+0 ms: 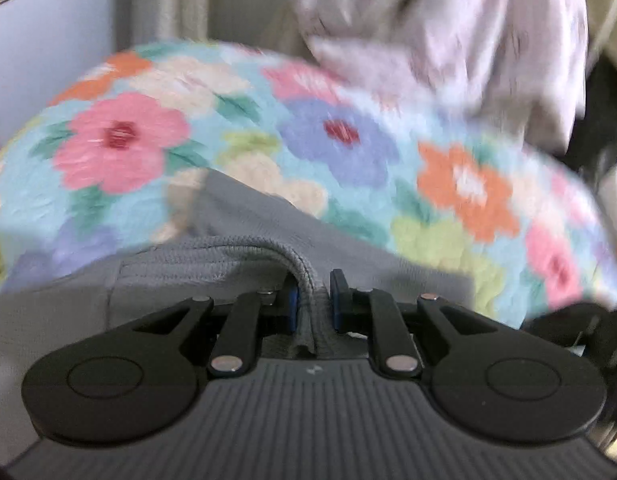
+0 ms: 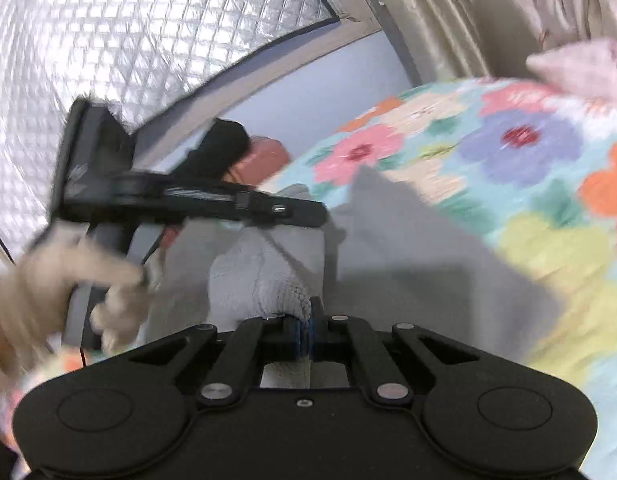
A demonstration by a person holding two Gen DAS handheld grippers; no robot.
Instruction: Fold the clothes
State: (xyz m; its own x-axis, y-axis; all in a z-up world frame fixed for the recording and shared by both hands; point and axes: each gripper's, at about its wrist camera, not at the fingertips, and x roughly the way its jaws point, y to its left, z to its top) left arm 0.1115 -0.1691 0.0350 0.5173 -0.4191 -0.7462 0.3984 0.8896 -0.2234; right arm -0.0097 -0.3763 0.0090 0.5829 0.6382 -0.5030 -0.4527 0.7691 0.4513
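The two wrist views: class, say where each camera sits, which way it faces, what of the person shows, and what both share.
Left wrist view: sits behind the left tool, looking along it at the grey garment whose ribbed edge it pinches; no body part shows.
Right wrist view: sits behind the right tool, shut on pale grey cloth, facing the left tool and a gloved hand.
Shared: the floral bedspread, the grey garment.

No words, numbers or brand names can be read in either view. The only mark is a small pale emblem, too tiny to make out, on the ribbed grey body of the left gripper (image 1: 314,304); everything else is motion-blurred.
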